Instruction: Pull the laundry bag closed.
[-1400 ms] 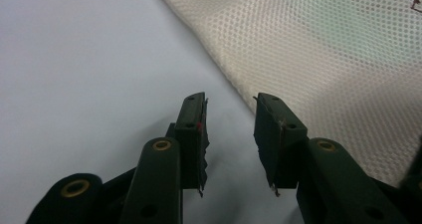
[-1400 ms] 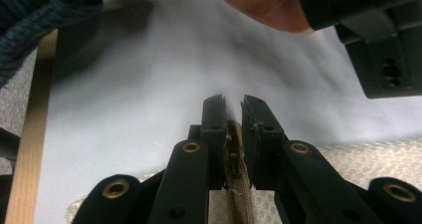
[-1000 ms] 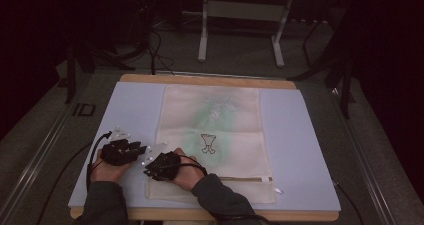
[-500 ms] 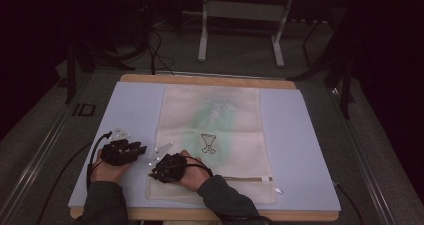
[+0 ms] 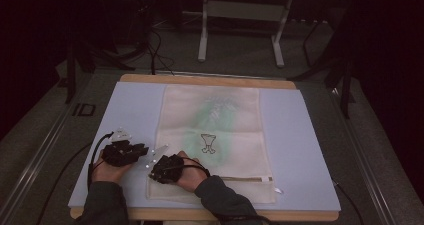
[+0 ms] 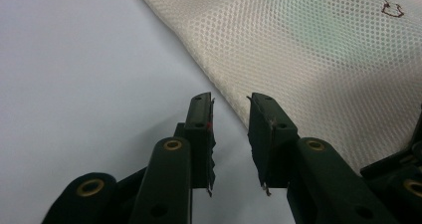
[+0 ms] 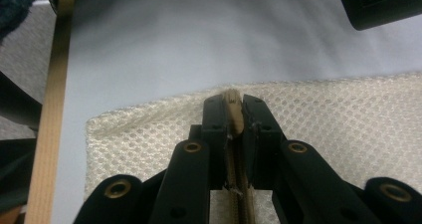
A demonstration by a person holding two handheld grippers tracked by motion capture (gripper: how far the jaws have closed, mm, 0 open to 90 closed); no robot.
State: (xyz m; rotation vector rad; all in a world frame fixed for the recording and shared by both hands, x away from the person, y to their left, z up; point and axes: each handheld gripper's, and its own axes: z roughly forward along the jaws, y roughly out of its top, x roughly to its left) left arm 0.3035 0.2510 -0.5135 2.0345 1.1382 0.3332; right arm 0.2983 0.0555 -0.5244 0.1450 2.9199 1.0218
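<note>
The right gripper (image 7: 233,115) has shifted onto the mesh bag's (image 5: 212,135) zipper (image 7: 232,104), fingers clamped there, while the left gripper (image 6: 230,114), narrowing but empty, hovers beside the bag's edge, likely readying to unzip.

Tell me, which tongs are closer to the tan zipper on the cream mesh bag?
Right. The right tongs are shut on the tan zipper of the cream mesh bag. The left tongs, jaws just closing with nothing between them, sit beside the bag's edge.
</note>
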